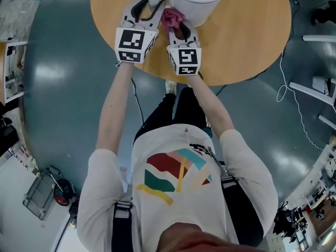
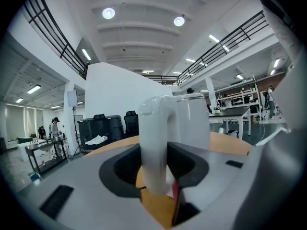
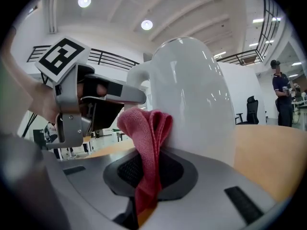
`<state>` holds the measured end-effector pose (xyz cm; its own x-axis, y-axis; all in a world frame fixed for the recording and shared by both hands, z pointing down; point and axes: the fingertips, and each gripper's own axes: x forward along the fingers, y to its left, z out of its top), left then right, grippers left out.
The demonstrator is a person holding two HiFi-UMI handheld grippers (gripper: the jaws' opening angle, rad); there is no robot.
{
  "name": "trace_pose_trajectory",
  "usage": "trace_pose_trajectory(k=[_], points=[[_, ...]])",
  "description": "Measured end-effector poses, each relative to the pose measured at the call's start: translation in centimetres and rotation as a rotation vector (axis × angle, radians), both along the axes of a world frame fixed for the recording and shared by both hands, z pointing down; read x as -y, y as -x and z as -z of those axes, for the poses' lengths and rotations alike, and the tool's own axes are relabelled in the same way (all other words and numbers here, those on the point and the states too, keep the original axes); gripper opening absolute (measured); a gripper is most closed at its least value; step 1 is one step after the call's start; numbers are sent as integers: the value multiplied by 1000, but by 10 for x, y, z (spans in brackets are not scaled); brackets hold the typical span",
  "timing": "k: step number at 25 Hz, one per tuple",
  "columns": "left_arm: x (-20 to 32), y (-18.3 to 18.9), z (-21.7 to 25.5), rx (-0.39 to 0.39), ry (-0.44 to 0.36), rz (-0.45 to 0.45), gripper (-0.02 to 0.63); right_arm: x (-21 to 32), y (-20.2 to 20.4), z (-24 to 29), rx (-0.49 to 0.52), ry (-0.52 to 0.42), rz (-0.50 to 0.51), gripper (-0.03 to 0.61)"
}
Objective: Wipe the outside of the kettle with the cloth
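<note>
A white kettle (image 1: 191,1) stands at the far side of a round wooden table (image 1: 247,35). My left gripper (image 1: 148,7) is shut on the kettle's handle (image 2: 154,147), which fills the gap between its jaws in the left gripper view. Just to its right, my right gripper (image 1: 176,28) is shut on a folded pink cloth (image 3: 146,147). The cloth (image 1: 171,18) stands up from the jaws and its top leans against the kettle's wall (image 3: 201,95), below the handle. The left gripper (image 3: 96,95) shows close by in the right gripper view.
The table's near edge lies just behind both grippers, with the person's legs under it. A white cable (image 1: 286,91) loops on the floor at the right, and a small trolley (image 1: 39,193) stands at lower left. A person (image 3: 280,92) stands far off beyond the table.
</note>
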<state>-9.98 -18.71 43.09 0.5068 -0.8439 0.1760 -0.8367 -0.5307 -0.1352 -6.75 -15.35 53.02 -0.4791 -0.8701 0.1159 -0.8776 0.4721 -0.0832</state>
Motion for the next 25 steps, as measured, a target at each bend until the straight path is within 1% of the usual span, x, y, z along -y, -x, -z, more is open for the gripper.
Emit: trace_pose_trajectory(k=[4, 8, 11, 17, 19, 23, 25], points=[[2, 4, 4, -2, -7, -1, 199, -1, -1, 1, -16, -1, 4, 44], [0, -6, -2, -3, -8, -4, 199, -10, -26, -6, -33, 0, 26, 44], [2, 4, 1, -3, -7, -4, 199, -14, -32, -3, -36, 10, 42, 44], [6, 4, -1, -4, -7, -2, 199, -14, -65, -5, -81, 16, 91, 44], [6, 6, -1, -3, -7, 1, 198, -12, -79, -8, -82, 23, 80, 44], [4, 5, -1, -5, -6, 10, 199, 1, -112, -15, -69, 49, 13, 44], [3, 5, -1, -7, -10, 14, 199, 9, -120, -17, -76, 54, 16, 44]])
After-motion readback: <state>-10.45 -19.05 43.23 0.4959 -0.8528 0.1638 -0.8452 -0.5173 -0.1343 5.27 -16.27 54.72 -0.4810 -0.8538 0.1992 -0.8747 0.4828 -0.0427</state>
